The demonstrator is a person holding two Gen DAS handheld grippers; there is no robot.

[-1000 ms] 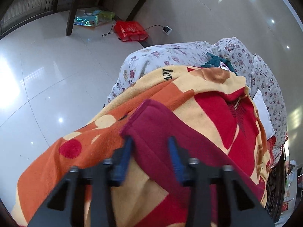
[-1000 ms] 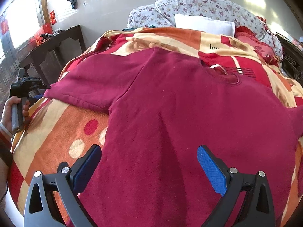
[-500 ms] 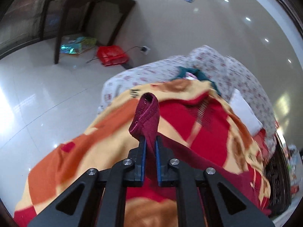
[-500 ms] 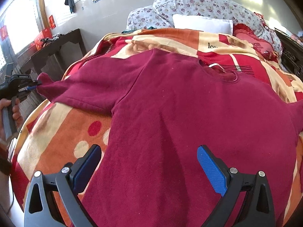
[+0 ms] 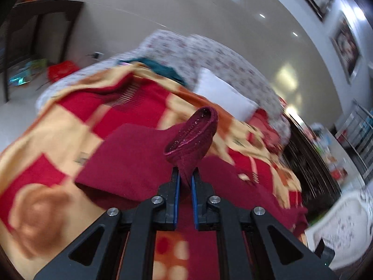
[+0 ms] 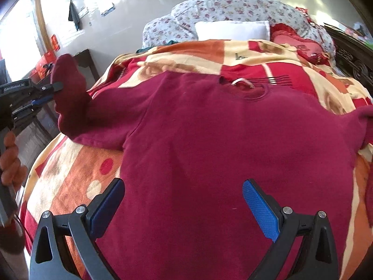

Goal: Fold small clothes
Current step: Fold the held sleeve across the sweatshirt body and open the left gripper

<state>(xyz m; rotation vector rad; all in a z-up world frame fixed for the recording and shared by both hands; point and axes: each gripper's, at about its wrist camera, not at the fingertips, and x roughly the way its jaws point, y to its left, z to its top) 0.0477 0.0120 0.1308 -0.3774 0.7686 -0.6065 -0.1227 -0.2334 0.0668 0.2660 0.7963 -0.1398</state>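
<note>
A dark red sweater [image 6: 221, 140] lies spread flat on the patterned blanket [image 6: 77, 175] of a bed, collar toward the pillows. My left gripper [image 5: 184, 177] is shut on the sweater's left sleeve cuff [image 5: 193, 135], which stands lifted and curled above the jaws. In the right wrist view that left gripper [image 6: 57, 89] is at the left edge, holding the raised sleeve [image 6: 70, 95] above the blanket. My right gripper [image 6: 184, 200] hovers open over the sweater's lower body, nothing between its blue pads [image 6: 258, 207].
A white pillow [image 6: 230, 29] and floral bedding [image 6: 233, 5] lie at the bed's head, with a red cushion [image 6: 293, 42] beside them. A dark wooden table [image 5: 42, 23] stands off the bed's left side. A person's hand [image 6: 10, 161] grips the left tool's handle.
My left gripper closed on the sleeve cuff, then lifted it off the blanket and carried it inward over the bed. The right gripper stayed open, shifting only slightly.
</note>
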